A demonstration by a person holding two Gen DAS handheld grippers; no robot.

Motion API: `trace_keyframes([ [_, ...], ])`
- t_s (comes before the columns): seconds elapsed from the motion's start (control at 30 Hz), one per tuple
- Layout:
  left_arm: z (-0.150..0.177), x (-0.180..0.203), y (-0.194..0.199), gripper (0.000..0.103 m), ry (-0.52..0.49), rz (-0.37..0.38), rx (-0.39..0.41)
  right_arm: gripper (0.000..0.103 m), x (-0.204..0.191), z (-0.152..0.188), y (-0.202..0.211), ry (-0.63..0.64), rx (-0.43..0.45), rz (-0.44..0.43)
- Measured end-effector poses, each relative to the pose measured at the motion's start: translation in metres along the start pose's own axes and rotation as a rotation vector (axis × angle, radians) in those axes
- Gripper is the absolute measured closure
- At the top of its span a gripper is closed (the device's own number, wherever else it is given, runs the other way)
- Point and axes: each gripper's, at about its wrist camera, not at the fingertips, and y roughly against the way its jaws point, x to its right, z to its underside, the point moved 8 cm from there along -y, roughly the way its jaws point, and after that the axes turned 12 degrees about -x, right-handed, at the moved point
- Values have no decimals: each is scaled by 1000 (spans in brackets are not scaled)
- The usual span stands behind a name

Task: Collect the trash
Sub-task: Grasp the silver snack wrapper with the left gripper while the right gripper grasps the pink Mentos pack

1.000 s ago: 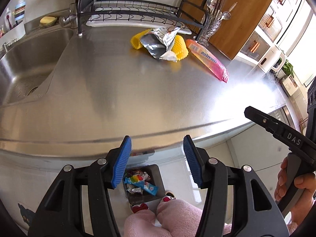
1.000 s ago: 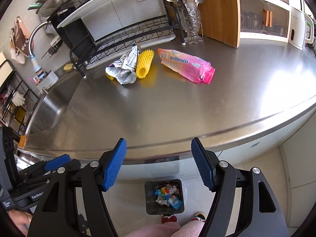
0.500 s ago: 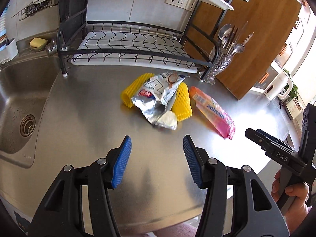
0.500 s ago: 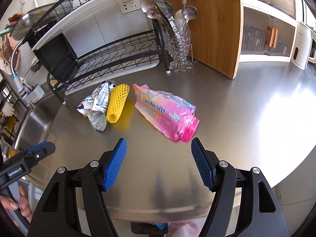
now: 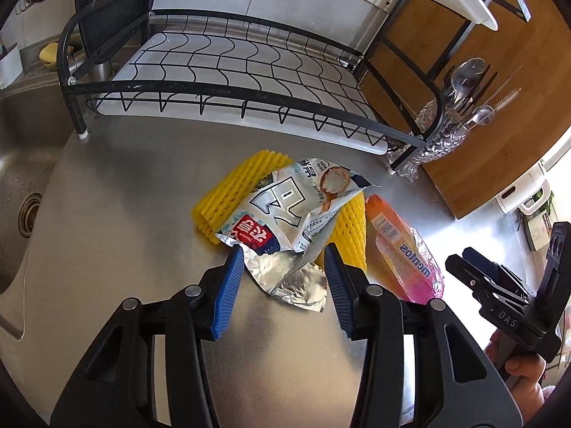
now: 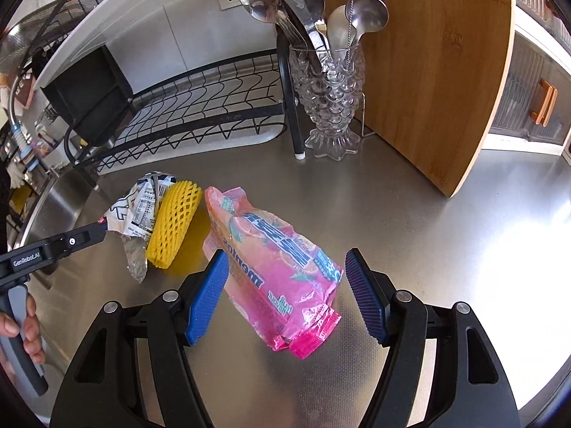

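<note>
A torn silver foil snack wrapper (image 5: 285,221) lies across two yellow foam fruit nets (image 5: 228,196) on the steel counter. My left gripper (image 5: 283,260) is low over the wrapper's crumpled near end. Its jaws are closing with the foil between the blue pads, and no firm pinch shows. A pink Mentos bag (image 6: 278,260) lies to the right of the nets (image 6: 175,224). My right gripper (image 6: 287,260) stands open astride the bag, with its pads clear of both sides. The bag (image 5: 407,249) also shows in the left wrist view.
A black wire dish rack (image 5: 228,82) runs along the back wall. A crystal utensil holder (image 6: 330,107) and an upright wooden board (image 6: 435,71) stand at the back right. The sink (image 5: 21,185) drops away on the left. A hand (image 6: 21,331) holds the left gripper's handle.
Both grippers have come forward from the counter's front edge, above a floor bin, to the trash. The left jaws have narrowed around the foil wrapper. The right jaws are unchanged.
</note>
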Motion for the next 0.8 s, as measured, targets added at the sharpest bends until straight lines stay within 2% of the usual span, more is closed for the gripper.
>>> trace_keyframes([
  [0.23,-10,0,-14,80,23,-28,-12,34,0,-6,-18,45,-39,-32],
  [0.33,-13,4,-18,91,19,-40,-14,34,-1,-7,-26,74,-59,-38],
  [0.47,-16,7,-24,97,11,-53,-18,36,-3,-4,-38,97,-100,-81],
  [0.5,-17,8,-26,98,13,-55,-18,41,-5,-2,-41,107,-109,-92],
  [0.57,-18,9,-26,103,16,-57,-9,69,-7,2,-47,124,-134,-107],
  [0.6,-18,9,-26,103,17,-59,-5,72,-8,3,-49,133,-136,-111],
  [0.67,-18,9,-25,103,20,-55,1,86,-11,4,-49,157,-138,-124],
  [0.73,-17,10,-23,103,16,-54,14,95,-14,3,-49,170,-144,-140],
  [0.8,-16,13,-18,103,9,-55,29,99,-17,2,-48,181,-142,-145],
])
